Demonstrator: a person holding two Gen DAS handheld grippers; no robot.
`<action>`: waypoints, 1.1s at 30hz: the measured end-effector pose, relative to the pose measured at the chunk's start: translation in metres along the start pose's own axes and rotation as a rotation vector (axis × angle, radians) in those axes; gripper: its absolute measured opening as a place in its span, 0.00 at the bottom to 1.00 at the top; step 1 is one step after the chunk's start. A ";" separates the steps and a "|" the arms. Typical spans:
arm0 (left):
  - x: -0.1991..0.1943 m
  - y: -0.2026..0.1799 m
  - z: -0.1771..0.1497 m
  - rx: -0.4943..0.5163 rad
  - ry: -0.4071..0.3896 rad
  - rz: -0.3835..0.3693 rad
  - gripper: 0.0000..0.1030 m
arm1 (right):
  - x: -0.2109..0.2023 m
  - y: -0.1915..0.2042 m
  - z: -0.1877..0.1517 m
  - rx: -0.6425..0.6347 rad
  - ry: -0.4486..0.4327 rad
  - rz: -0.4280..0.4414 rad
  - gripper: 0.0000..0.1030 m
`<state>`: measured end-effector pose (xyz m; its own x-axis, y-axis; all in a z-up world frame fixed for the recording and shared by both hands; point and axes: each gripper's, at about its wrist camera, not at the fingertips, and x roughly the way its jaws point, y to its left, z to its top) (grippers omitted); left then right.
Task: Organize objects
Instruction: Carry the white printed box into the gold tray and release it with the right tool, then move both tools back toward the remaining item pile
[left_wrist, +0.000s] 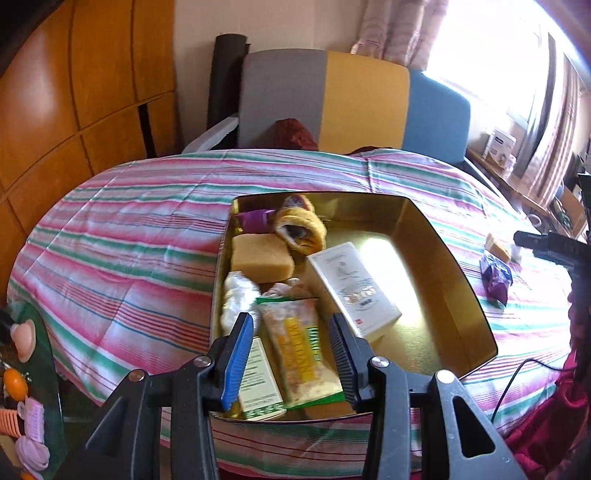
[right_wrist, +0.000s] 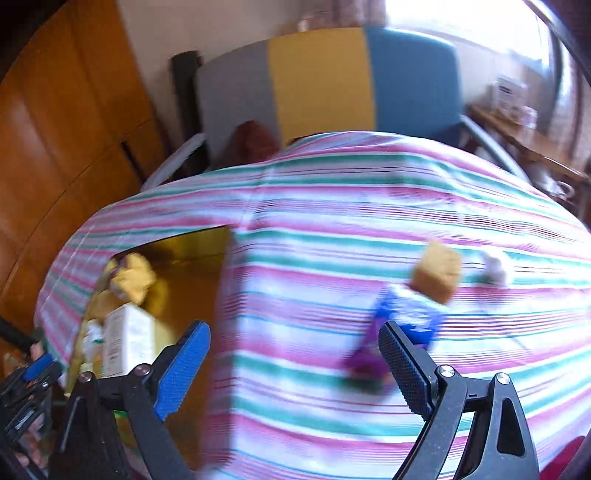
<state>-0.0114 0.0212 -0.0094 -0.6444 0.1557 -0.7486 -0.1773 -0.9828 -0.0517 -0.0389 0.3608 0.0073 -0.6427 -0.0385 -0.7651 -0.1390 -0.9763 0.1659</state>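
Inside gold tin (left_wrist: 443, 236): 2 boxes, 1 sponge (left_wrist: 263, 263); outside, 1 sponge (right_wrist: 437, 274); both grippers' fingers apart, empty.

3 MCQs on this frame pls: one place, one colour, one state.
1. Where is the white carton?
A. inside the gold tin
B. on the striped cloth
C. on the chair

2. What colour is the middle panel of the chair back?
A. red
B. yellow
C. black

3. What is the right gripper doing?
A. clamping a sponge
B. shut on nothing
C. standing open, with nothing between its pads

Answers: 1 A, tin walls surround it; 2 B, yellow sits between grey and blue; 3 C, only cloth shows in the wide gap.
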 end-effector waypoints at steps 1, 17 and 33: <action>0.000 -0.005 0.001 0.010 0.001 -0.003 0.41 | -0.002 -0.012 0.002 0.012 -0.005 -0.021 0.91; 0.010 -0.128 0.022 0.248 0.022 -0.174 0.41 | -0.009 -0.212 -0.021 0.570 -0.046 -0.317 0.93; 0.077 -0.260 0.026 0.230 0.341 -0.495 0.41 | -0.004 -0.217 -0.030 0.664 -0.016 -0.226 0.95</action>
<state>-0.0340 0.2908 -0.0367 -0.1793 0.5080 -0.8425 -0.5726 -0.7503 -0.3305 0.0160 0.5670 -0.0442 -0.5541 0.1587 -0.8172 -0.6980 -0.6235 0.3522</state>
